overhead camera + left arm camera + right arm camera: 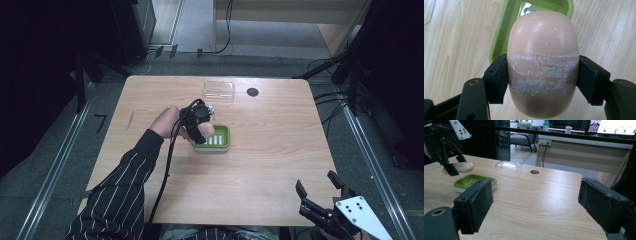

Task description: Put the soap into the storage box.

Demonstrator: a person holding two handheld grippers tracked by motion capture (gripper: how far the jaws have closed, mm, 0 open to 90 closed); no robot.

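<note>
Pale pink soap point(542, 65), scuffed white where the pads bite, sits clamped across its middle in the left tongs point(202, 125), its long axis running straight out ahead of them. Just beyond and below lies the green soap dish point(499, 37), so the bar hangs over its near edge, judging by the high view. The right tongs point(322, 200) stand wide and hold nothing, well apart at the table point(280, 150) corner. Their view shows air between soap and dish; farther off rests a clear lid point(508, 166).
</note>
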